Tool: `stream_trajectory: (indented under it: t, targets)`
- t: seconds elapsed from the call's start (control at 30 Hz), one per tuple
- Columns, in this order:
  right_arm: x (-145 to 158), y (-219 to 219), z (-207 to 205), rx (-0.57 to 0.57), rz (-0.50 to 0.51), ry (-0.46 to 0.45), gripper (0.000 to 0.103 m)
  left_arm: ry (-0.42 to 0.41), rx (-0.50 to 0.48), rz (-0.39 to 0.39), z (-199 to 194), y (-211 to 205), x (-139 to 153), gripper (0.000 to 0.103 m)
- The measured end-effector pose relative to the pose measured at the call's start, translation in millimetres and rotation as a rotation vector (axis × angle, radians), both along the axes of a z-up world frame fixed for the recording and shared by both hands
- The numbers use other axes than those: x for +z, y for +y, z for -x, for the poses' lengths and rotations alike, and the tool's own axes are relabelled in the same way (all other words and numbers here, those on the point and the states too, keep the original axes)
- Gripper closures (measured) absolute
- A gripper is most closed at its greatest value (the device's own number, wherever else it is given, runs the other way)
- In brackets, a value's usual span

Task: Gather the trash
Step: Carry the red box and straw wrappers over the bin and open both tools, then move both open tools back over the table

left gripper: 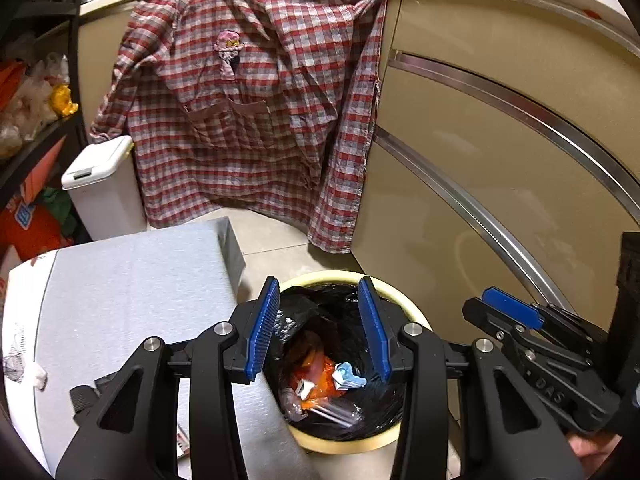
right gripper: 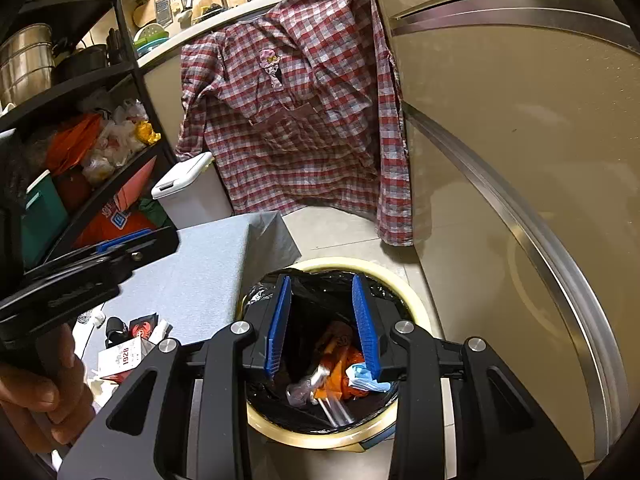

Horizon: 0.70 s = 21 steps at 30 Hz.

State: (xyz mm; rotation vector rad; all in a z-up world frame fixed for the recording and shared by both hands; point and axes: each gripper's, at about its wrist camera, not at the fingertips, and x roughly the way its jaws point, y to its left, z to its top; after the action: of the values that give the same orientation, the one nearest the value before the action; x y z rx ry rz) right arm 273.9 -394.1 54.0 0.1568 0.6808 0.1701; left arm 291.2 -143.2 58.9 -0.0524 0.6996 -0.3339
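Observation:
A cream round trash bin (left gripper: 416, 316) (right gripper: 416, 300) with a black liner stands on the floor beside a grey-covered table (left gripper: 132, 280) (right gripper: 200, 280). Inside lie an orange wrapper (left gripper: 316, 372) (right gripper: 340, 384), a blue-white crumpled piece (left gripper: 350, 378) (right gripper: 366, 378) and clear plastic (left gripper: 336, 412) (right gripper: 336, 408). My left gripper (left gripper: 318, 328) is open and empty above the bin mouth. My right gripper (right gripper: 322, 324) is open and empty above the same bin, and shows at the right in the left wrist view (left gripper: 512, 312). More trash (right gripper: 128, 348), red-and-white packaging and white scraps, lies on the table's near left part.
A red plaid shirt (left gripper: 248, 112) (right gripper: 304, 120) hangs over beige cabinets (left gripper: 500, 140) (right gripper: 500, 120). A small white lidded bin (left gripper: 100, 184) (right gripper: 192, 192) stands behind the table. A black shelf rack (right gripper: 80, 120) with bags and pots is at the left. White crumpled scraps (left gripper: 38, 376) lie on the table's left edge.

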Motion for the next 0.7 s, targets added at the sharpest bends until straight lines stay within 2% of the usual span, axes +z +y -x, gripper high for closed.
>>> stream_trajectory:
  t: [0.2,0.4,0.6,0.67,0.7]
  targets:
    - [2,9,4,0.012,-0.004,-0.007,0.069,-0.032,0.024,-0.004,23,31,17,0.063]
    - [11,29,16,0.041,0.023,-0.04,0.069,-0.054,0.078,-0.002,50,84,31,0.063]
    - [19,50,29,0.079,0.024,-0.072,0.07,-0.08,0.119,-0.053,80,147,44,0.063]
    - [21,60,36,0.107,0.022,-0.091,0.075,-0.087,0.133,-0.075,88,170,47,0.065]
    - [21,65,39,0.121,0.02,-0.096,0.081,-0.089,0.136,-0.082,91,178,47,0.068]
